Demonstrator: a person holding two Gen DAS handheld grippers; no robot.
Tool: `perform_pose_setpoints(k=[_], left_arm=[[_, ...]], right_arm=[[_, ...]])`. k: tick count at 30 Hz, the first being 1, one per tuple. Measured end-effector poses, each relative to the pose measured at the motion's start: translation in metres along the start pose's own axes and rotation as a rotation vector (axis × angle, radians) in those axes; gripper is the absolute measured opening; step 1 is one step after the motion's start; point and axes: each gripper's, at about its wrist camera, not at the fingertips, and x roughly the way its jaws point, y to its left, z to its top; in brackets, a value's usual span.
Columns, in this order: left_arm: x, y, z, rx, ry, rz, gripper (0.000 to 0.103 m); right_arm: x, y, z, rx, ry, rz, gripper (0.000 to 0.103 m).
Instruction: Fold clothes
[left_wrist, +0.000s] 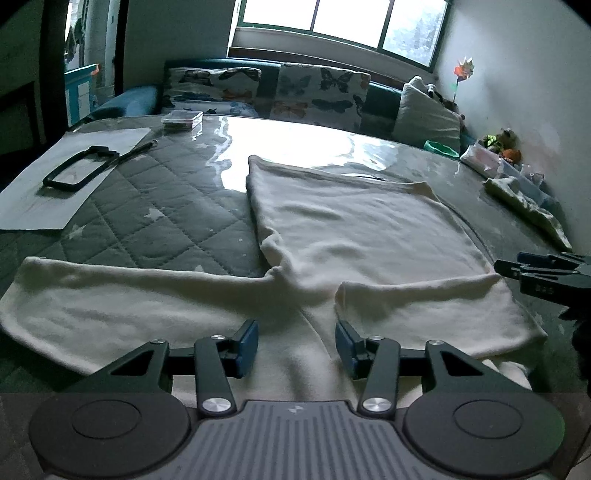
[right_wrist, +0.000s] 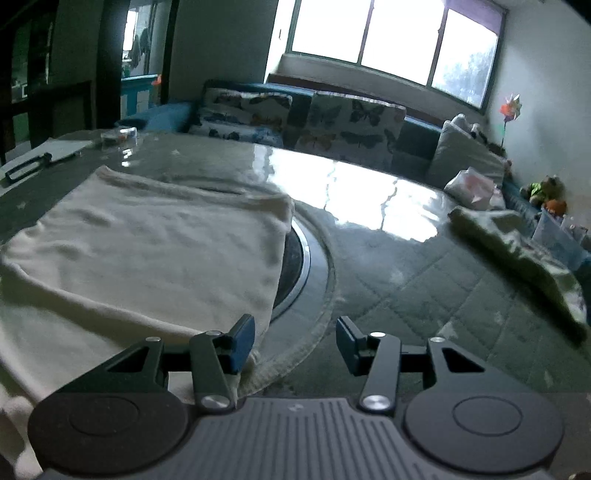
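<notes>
A cream long-sleeved top (left_wrist: 351, 229) lies flat on the quilted grey table (left_wrist: 166, 206). One sleeve (left_wrist: 92, 295) stretches out to the left, and the other (left_wrist: 424, 306) is folded across the near hem. My left gripper (left_wrist: 297, 345) hovers open just above the near middle of the top, with nothing pinched between its blue pads. My right gripper (right_wrist: 295, 343) is open at the top's (right_wrist: 147, 240) near right corner. Its left finger is over the cloth edge and its right finger over bare table. The right gripper's fingers (left_wrist: 517, 271) also show at the left wrist view's right edge.
A paper sheet with a black frame (left_wrist: 74, 173) and a clear plastic box (left_wrist: 183, 119) sit far left. A crumpled patterned cloth (right_wrist: 517, 251) lies along the right side by the wall. A round inset ring (right_wrist: 303, 266) shows beside the top. Butterfly cushions (left_wrist: 317, 92) line the sofa behind.
</notes>
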Motion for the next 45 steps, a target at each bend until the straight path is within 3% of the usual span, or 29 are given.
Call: perform_pose_setpoints(k=[4, 8, 12, 17, 20, 24, 28, 34, 37, 39, 44, 45], left_arm=[[-0.008, 0.009, -0.002, -0.019, -0.007, 0.017, 0.051], [-0.019, 0.023, -0.006, -0.051, -0.018, 0.051, 0.051], [-0.031, 0.042, -0.010, -0.088, -0.033, 0.098, 0.052], [-0.046, 0.075, -0.015, -0.174, -0.057, 0.180, 0.053], [-0.056, 0.096, -0.017, -0.233, -0.073, 0.236, 0.053], [-0.068, 0.123, -0.016, -0.306, -0.100, 0.317, 0.053], [-0.068, 0.143, -0.010, -0.357, -0.115, 0.387, 0.053], [-0.056, 0.153, -0.003, -0.378, -0.108, 0.393, 0.051], [-0.049, 0.155, -0.001, -0.391, -0.091, 0.377, 0.040], [-0.046, 0.157, -0.001, -0.402, -0.087, 0.383, 0.039], [-0.042, 0.163, -0.002, -0.440, -0.086, 0.402, 0.012], [-0.042, 0.165, -0.002, -0.453, -0.086, 0.404, 0.011]], right_arm=[[-0.021, 0.012, -0.004, -0.034, -0.038, 0.082, 0.048], [-0.018, 0.022, -0.019, -0.102, 0.000, 0.102, 0.048], [-0.027, 0.022, -0.013, -0.085, -0.019, 0.097, 0.049], [-0.051, 0.041, -0.007, -0.132, -0.055, 0.220, 0.049], [-0.051, 0.062, -0.010, -0.162, -0.030, 0.299, 0.049], [-0.045, 0.082, -0.016, -0.226, 0.005, 0.305, 0.049], [-0.053, 0.084, -0.004, -0.212, -0.006, 0.330, 0.049], [-0.064, 0.097, 0.008, -0.238, -0.044, 0.365, 0.050], [-0.068, 0.103, 0.009, -0.243, -0.054, 0.379, 0.050], [-0.070, 0.105, 0.010, -0.246, -0.061, 0.383, 0.050], [-0.073, 0.104, 0.008, -0.236, -0.064, 0.380, 0.050], [-0.073, 0.103, 0.007, -0.231, -0.063, 0.378, 0.050]])
